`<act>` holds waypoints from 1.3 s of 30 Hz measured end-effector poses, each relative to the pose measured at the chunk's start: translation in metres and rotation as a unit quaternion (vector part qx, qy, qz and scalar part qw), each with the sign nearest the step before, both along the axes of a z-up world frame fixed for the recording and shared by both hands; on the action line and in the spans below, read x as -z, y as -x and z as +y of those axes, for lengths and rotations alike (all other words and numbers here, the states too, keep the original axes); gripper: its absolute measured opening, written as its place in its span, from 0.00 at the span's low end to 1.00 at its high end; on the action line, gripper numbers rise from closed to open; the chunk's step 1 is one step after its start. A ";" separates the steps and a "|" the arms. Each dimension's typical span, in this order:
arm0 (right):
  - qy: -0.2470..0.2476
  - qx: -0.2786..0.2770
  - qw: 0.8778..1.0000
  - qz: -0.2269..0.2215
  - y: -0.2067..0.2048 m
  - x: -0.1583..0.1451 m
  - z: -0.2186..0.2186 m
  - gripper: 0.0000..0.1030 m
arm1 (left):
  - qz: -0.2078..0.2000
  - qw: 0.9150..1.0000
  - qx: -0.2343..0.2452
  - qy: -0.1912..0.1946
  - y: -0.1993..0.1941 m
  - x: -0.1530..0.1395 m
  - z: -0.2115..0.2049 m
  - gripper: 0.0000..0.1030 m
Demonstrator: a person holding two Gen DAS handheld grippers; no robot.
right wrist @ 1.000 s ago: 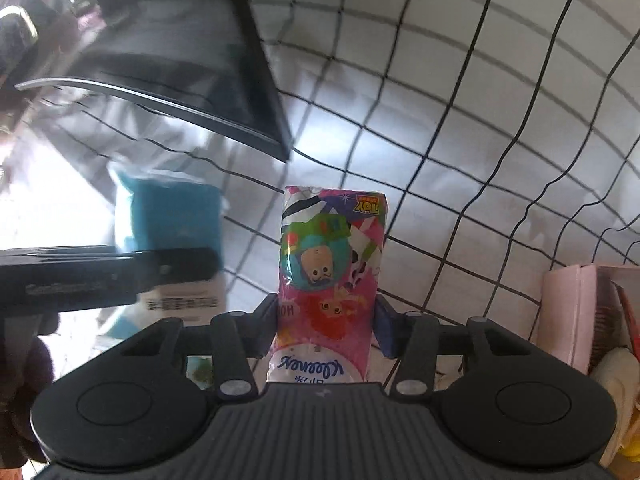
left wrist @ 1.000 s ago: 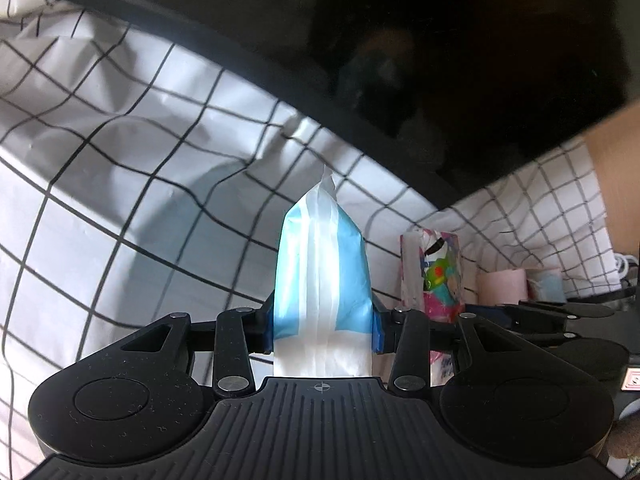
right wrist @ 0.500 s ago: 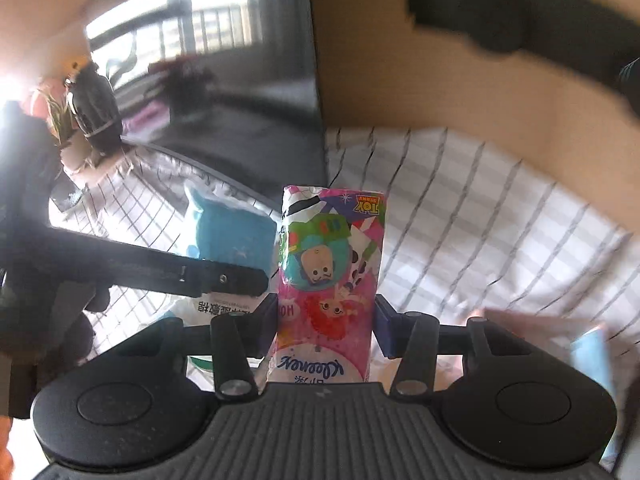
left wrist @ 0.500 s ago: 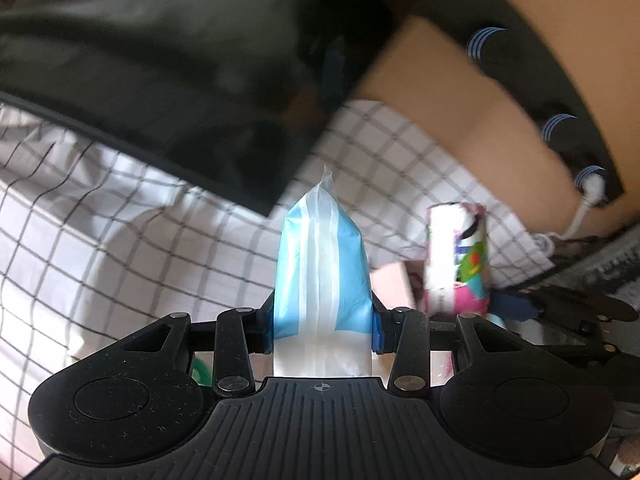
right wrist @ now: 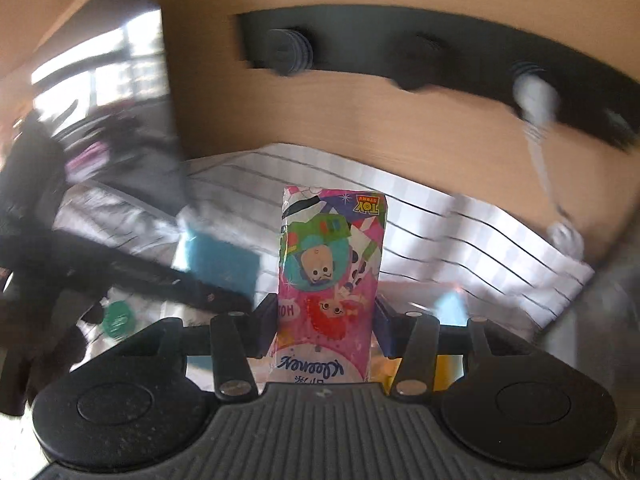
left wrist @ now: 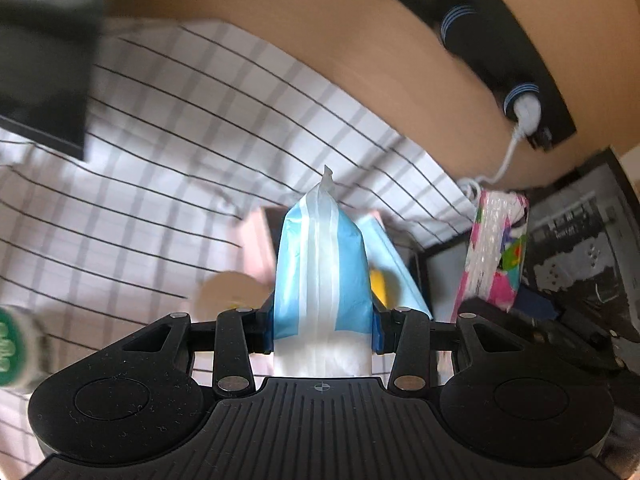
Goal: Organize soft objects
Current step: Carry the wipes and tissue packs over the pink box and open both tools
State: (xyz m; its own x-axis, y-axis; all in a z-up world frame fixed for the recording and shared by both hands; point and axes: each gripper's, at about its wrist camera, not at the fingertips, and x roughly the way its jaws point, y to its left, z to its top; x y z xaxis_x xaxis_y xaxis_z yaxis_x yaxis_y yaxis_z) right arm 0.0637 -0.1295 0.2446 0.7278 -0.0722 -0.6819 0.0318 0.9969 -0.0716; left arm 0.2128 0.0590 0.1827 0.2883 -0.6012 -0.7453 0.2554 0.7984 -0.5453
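both light, squashy, slick-wrapped; best pinched across the middle, gently. left gripper point(left wrist: 322, 332) jaws clamped on the blue-and-white tissue pack point(left wrist: 320, 272), right gripper point(right wrist: 326, 332) jaws clamped on the cartoon tissue pack point(right wrist: 332, 280), each carried above the checked cloth point(left wrist: 180, 168). since a second ago: raised, dark monitor swapped for wooden wall, grips unchanged.

Motion-blurred checked cloth point(left wrist: 208, 128) behind
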 end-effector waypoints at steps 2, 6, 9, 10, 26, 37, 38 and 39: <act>-0.009 0.029 1.000 -0.005 0.002 0.008 -0.021 0.47 | 0.012 1.000 0.010 0.003 -0.002 0.011 -0.019 0.44; -0.024 0.065 0.997 -0.019 0.005 0.020 -0.049 0.47 | 0.031 0.999 0.015 0.040 -0.004 0.038 -0.047 0.44; -0.029 0.086 0.995 -0.029 0.003 0.027 -0.065 0.47 | 0.021 0.995 0.004 0.097 -0.003 0.058 -0.065 0.44; -0.027 0.092 0.995 -0.032 0.002 0.030 -0.068 0.47 | 0.019 0.994 0.001 0.109 -0.002 0.064 -0.070 0.44; -0.035 0.123 0.992 -0.017 -0.013 0.058 -0.092 0.48 | -0.124 0.990 0.052 0.047 0.007 0.079 -0.100 0.47; -0.057 0.140 0.988 -0.011 -0.013 0.063 -0.101 0.48 | -0.120 0.990 0.063 0.031 0.005 0.076 -0.107 0.47; -0.058 0.142 0.988 -0.011 -0.013 0.062 -0.102 0.48 | -0.127 0.990 0.058 0.030 0.007 0.071 -0.104 0.47; -0.060 0.144 0.988 -0.011 -0.013 0.062 -0.103 0.47 | -0.138 0.989 0.051 0.027 0.009 0.065 -0.100 0.47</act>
State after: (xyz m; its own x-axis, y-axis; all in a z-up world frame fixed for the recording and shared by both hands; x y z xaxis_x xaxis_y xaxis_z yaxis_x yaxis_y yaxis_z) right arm 0.0771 -0.2321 0.1826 0.7040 -0.1984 -0.6819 0.3158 0.9475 0.0503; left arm 0.2037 -0.0411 0.1177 0.4128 -0.6745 -0.6121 0.4779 0.7324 -0.4849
